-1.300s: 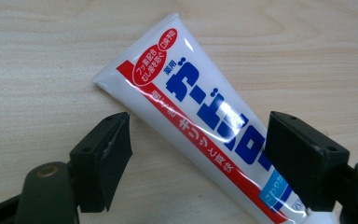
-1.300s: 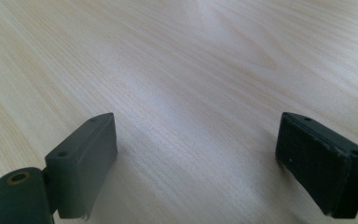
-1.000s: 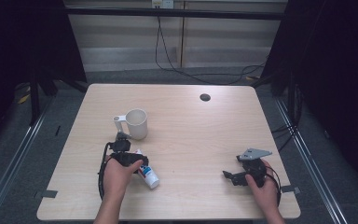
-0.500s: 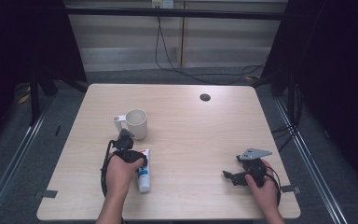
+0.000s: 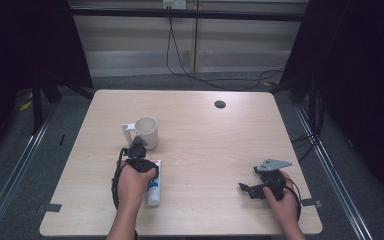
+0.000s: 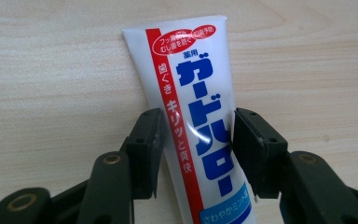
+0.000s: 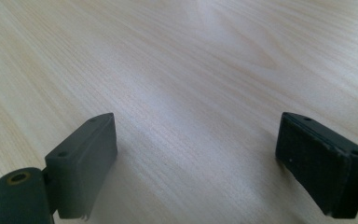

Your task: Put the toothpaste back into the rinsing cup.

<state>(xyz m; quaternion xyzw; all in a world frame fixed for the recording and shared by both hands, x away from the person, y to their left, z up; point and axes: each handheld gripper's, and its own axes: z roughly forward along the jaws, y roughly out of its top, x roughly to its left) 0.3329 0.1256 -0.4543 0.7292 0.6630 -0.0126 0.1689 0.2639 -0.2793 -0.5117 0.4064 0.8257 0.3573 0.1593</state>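
Wooden and pale, the counter (image 5: pixel 205 130) is standing in a dim room, with dark curtains at both sides and cables hanging behind it. On it a toothpaste tube (image 5: pixel 154 182) is lying flat near the person's edge, and the left hand-held gripper (image 5: pixel 139 159) is sitting over it. In the left gripper view the two jaws are standing on either side of the tube (image 6: pixel 200 126), touching or almost touching its sides — I cannot tell if they are already pressing it or only framing it. So the grasp seems to be just beginning: the tube is resting on the wood, not lifted, and the carrying is left to do.

The right hand-held gripper (image 5: pixel 254 187) is waiting well apart, near the right front corner; in the right gripper view its jaws are spread wide over bare wood and are holding nothing.

A white mug (image 5: pixel 145 132) is standing upright just beyond the left hand-held gripper, its handle pointing left — it is the nearest thing that could be bumped if the tube is lifted forward. A small dark round spot (image 5: pixel 220 104) is lying far off near the back edge, out of the way.
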